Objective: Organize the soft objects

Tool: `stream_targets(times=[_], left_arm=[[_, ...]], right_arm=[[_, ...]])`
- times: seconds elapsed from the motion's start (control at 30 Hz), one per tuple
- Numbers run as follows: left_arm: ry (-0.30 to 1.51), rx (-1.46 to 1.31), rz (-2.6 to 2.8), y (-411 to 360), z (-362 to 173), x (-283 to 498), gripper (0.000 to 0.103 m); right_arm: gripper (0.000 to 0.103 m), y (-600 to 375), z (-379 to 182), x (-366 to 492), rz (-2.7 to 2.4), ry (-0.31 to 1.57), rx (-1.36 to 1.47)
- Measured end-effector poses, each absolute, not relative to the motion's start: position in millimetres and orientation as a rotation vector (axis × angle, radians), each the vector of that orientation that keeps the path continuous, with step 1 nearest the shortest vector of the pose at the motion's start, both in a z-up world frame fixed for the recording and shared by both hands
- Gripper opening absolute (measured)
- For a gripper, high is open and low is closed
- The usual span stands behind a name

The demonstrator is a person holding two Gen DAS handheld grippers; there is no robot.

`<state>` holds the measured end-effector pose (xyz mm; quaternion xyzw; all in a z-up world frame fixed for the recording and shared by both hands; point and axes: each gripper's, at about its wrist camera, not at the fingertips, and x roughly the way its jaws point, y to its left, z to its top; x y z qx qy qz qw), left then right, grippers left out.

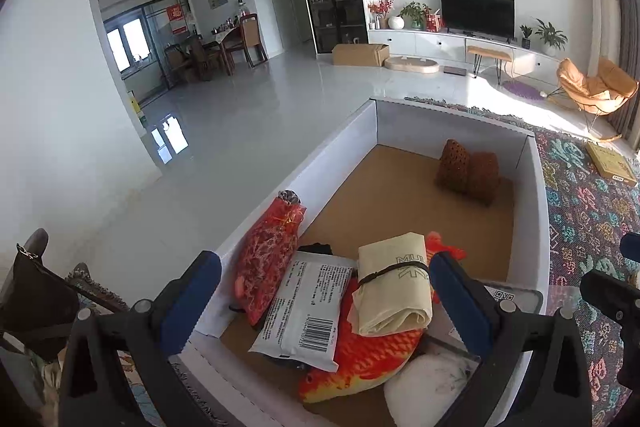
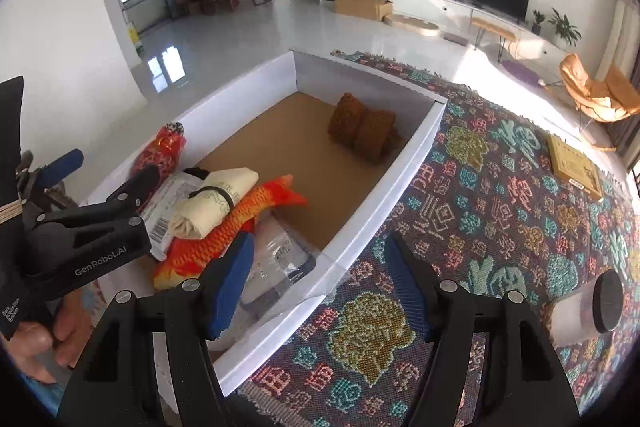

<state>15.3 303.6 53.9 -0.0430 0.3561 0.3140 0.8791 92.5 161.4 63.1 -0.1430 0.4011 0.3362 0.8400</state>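
A white box with a brown floor holds soft things: an orange plush fish, a rolled cream cloth bag on top of it, a white packet, a red patterned pouch, a white soft item and a brown knit piece at the far end. My left gripper is open above the near pile, holding nothing. My right gripper is open and empty over the box's right wall and the cloth. The fish and the left gripper show in the right wrist view.
A patterned woven cloth covers the surface right of the box. A yellow flat box lies on it at the far right. A black-capped cylinder lies near right. Beyond is the tiled living-room floor.
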Motion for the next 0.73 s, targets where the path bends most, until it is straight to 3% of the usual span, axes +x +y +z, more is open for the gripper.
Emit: stream_targets(times=[0.73], left_arm=[[0.737, -0.207, 0.566, 305, 61, 6, 0.103]], right_arm=[[0.071, 161, 73, 63, 0.707, 0.765, -0.356]])
